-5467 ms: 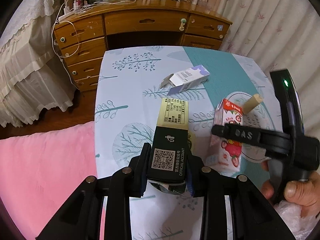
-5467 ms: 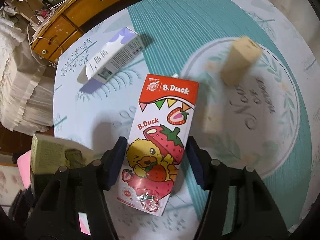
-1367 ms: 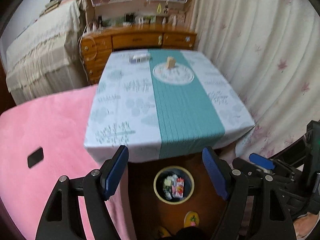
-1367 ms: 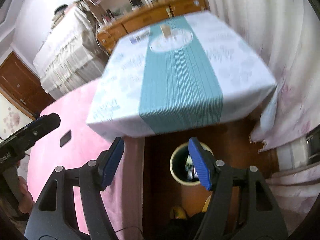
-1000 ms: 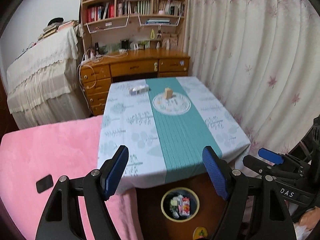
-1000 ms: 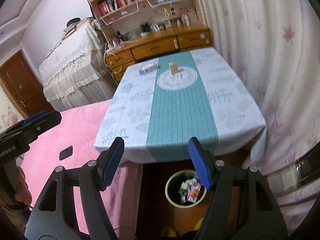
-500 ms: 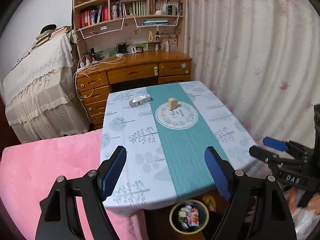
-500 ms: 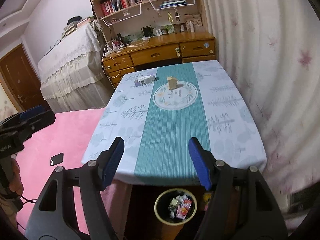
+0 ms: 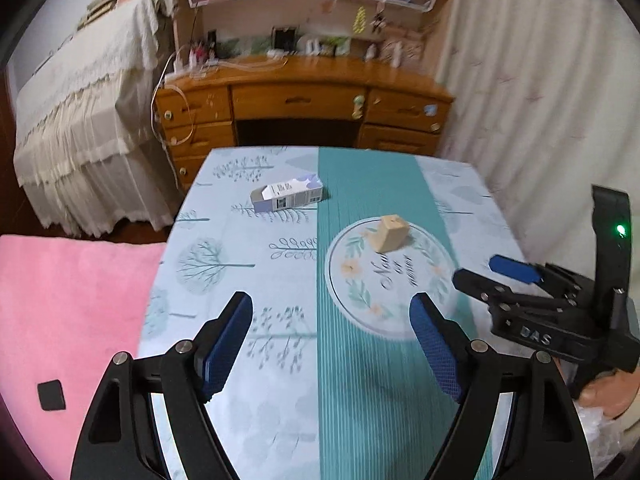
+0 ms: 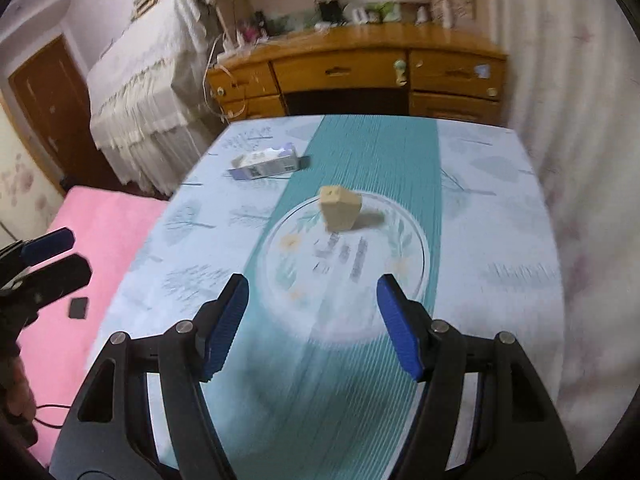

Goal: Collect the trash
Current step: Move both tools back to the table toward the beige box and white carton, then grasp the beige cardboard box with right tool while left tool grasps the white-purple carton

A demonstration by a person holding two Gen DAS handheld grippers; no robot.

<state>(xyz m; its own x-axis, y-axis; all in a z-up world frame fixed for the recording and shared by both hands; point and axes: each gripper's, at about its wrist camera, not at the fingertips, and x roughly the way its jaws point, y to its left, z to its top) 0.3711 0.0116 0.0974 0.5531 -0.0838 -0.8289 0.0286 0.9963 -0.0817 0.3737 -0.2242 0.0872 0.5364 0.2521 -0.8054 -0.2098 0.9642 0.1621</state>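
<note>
A white and purple carton (image 9: 288,196) (image 10: 266,164) lies on its side on the table's far left. A small tan box (image 9: 390,232) (image 10: 340,206) stands on the round floral mat (image 9: 384,280) (image 10: 344,264). My left gripper (image 9: 330,312) hangs open and empty above the near half of the table (image 9: 224,264), short of the carton. My right gripper (image 10: 312,292) is open and empty too, just short of the tan box. Each gripper shows at the edge of the other's view, the right gripper (image 9: 496,276) and the left gripper (image 10: 48,256).
A wooden desk (image 9: 304,96) with shelves stands behind the table. A lace-covered bed (image 9: 80,120) is at the left. A pink blanket (image 9: 72,304) with a small black object (image 9: 51,395) lies beside the table. A curtain (image 9: 540,100) hangs on the right.
Both grippers have swung from above the floor bin forward and down over the table. The bin with the cartons in it has dropped out of view. The carton and tan box are much nearer.
</note>
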